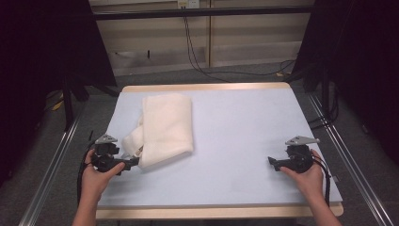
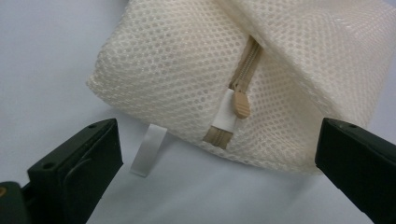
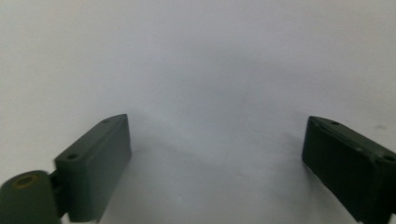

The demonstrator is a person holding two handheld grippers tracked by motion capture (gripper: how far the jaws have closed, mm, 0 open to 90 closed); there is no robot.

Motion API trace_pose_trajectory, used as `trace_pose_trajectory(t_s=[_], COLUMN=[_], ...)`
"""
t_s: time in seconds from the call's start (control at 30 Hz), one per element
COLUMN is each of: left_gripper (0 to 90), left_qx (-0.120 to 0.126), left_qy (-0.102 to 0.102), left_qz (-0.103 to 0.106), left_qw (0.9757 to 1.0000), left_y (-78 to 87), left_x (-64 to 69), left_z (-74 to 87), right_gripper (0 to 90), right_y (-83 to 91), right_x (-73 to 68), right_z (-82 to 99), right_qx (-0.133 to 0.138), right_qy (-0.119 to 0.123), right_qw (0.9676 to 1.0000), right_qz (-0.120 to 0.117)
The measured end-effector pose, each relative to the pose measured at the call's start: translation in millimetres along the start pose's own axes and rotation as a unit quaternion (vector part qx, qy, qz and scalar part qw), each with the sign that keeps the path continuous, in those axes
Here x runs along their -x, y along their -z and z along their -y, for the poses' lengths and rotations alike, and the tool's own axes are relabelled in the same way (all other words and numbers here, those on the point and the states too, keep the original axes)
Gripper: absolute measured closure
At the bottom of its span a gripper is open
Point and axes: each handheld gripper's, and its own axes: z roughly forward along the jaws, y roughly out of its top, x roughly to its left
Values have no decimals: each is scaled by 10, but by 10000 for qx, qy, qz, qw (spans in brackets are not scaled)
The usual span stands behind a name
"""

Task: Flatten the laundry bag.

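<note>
A cream mesh laundry bag lies folded on the left half of the pale blue table top. In the left gripper view its near corner shows a tan zipper pull and a white ribbon tab. My left gripper rests on the table just left of that corner, jaws wide apart with nothing between them; the mesh lies just ahead of the tips. My right gripper sits near the front right of the table, far from the bag, jaws open over bare surface.
The table has a wooden rim at the back and front. Metal rails run along both sides on the floor. Black curtains and stands flank the table, and cables hang at the back wall.
</note>
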Motion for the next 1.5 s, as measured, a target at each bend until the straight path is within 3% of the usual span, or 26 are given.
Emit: trace_pose_trajectory(t_s=[0.03,0.13,0.2,0.33,0.4,0.53,0.63,0.83,1.23,1.33,1.5], left_gripper=[3,3,9,31,58,151,210,309,358,430,649], left_qx=[58,43,49,31,100,123,229,278,337,316,305], left_qy=[125,157,171,241,264,256,386,527,748,678,685], left_qz=[-3,-49,-219,-238,-408,-427,-512,-323,-7,37,194], left_qw=[9999,9999,9996,9994,9988,9987,9977,9977,9966,9972,9970], left_y=[-14,-31,-31,-23,-17,-33,-68,-132,-216,-209,-200], left_x=[5,-11,-23,-73,-108,-159,-189,-250,-231,-206,-172], left_z=[-1,-8,-14,-15,-15,-22,-23,-21,-76,-95,-111], right_gripper=[96,88,89,103,104,116,119,123,131,139,141], right_y=[20,74,96,113,120,132,149,148,154,146,154], right_x=[-3,-24,-43,-79,-90,-97,-117,-135,-132,-124,-125], right_z=[-5,-29,-45,-66,-71,-84,-94,-95,-82,-71,-75], right_qx=[55,143,143,206,184,181,177,210,164,82,121], right_qy=[-3,33,-3,136,116,183,189,314,419,412,390], right_qw=[10000,9999,9999,9997,9997,9997,9997,9993,9990,9991,9991], right_qz=[-17,-3,-52,-54,-62,-54,-40,-14,28,37,67])
